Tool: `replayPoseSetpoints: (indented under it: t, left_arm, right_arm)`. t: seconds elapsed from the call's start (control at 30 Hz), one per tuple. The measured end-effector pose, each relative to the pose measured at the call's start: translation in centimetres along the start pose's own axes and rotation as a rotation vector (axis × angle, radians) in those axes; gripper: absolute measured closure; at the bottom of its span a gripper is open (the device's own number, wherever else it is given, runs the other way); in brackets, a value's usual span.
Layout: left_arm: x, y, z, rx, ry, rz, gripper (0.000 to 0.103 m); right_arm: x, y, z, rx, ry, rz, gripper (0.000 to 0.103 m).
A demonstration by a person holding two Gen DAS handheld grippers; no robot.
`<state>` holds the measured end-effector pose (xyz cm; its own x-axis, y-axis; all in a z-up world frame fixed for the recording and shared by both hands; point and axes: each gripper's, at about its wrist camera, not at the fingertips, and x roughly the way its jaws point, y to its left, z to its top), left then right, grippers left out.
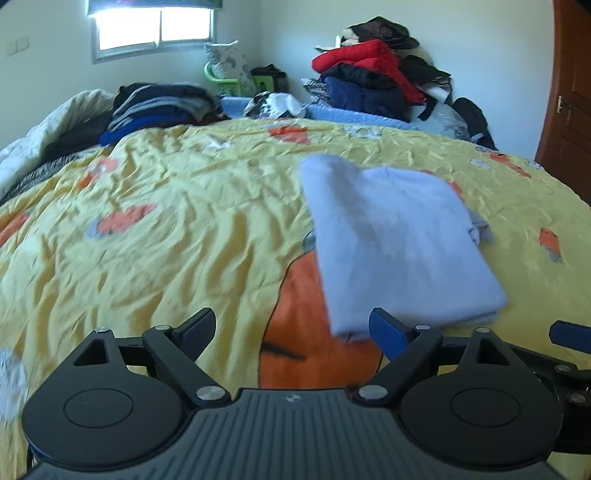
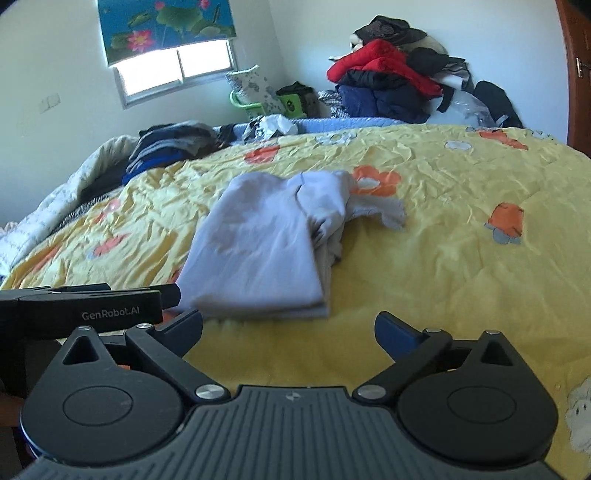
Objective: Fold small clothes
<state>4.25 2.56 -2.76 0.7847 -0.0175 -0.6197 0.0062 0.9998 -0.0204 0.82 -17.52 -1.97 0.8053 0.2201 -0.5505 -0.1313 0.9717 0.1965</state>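
Observation:
A pale lilac garment (image 1: 399, 240) lies folded on the yellow flowered bedspread (image 1: 166, 229), its near edge just beyond my left gripper's right finger. My left gripper (image 1: 293, 326) is open, with only bedspread between its fingers. In the right wrist view the same garment (image 2: 266, 243) shows a loose sleeve trailing out to its right. My right gripper (image 2: 290, 328) is open and empty, just short of the garment's near edge. The left gripper's body (image 2: 92, 306) shows at that view's left edge, beside the garment.
A stack of dark folded clothes (image 1: 159, 107) sits at the bed's far left. A heap of red, navy and black jackets (image 1: 376, 77) is piled against the far wall. A brown door (image 1: 569, 110) stands at the right, and a window (image 1: 155, 26) at the back left.

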Motion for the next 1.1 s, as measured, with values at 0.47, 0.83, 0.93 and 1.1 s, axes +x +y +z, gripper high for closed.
replayPoseSetpoints:
  t: [0.47, 0.83, 0.93, 1.1]
  left_arm:
    - [0.1, 0.8, -2.6, 0.011, 0.024, -0.012, 0.012]
    - [0.3, 0.3, -3.6, 0.045, 0.009, -0.007, 0.001]
    - [0.2, 0.2, -3.7, 0.046, 0.005, 0.001, 0.0]
    - [0.0, 0.5, -3.9, 0.036, -0.001, 0.015, 0.0]
  right_arm:
    - [-0.8, 0.4, -2.5, -0.025, 0.035, -0.067, 0.001]
    - [-0.5, 0.7, -3.6, -0.048, 0.042, -0.087, 0.001]
    - [-0.4, 0.7, -3.7, -0.053, 0.043, -0.086, 0.001]
    - [-0.5, 0.6, -3.7, -0.052, 0.036, -0.088, 0.001]
